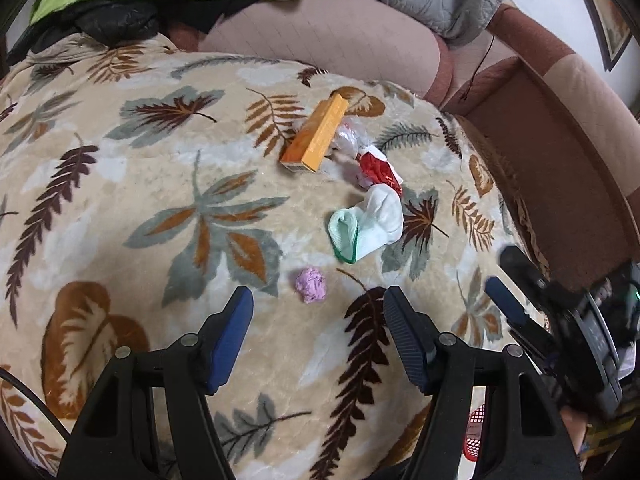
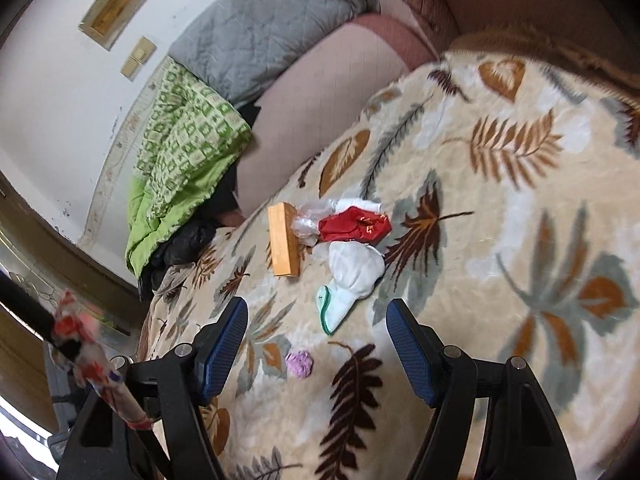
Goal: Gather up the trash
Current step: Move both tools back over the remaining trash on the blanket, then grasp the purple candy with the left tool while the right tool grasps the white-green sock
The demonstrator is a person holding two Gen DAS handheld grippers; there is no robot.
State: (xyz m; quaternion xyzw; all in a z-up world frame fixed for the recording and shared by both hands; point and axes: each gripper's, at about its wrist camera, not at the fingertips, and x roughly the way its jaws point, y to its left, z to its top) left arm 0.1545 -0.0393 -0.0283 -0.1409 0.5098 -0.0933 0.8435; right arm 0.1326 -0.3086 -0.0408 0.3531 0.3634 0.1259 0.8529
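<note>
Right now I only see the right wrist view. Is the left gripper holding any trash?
Observer: No. The left gripper is open and empty above the blanket. The pink paper wad lies just ahead, between its fingertips.
Operator: I see no bin. Is there one?
Observer: A red mesh basket shows below the blanket's edge, at the bottom right of the left wrist view. I cannot tell what is in it.
Operator: Where is the right gripper relative to the left one?
Observer: The right gripper is at the right edge of the left wrist view, open, near the blanket's edge above the basket.
</note>
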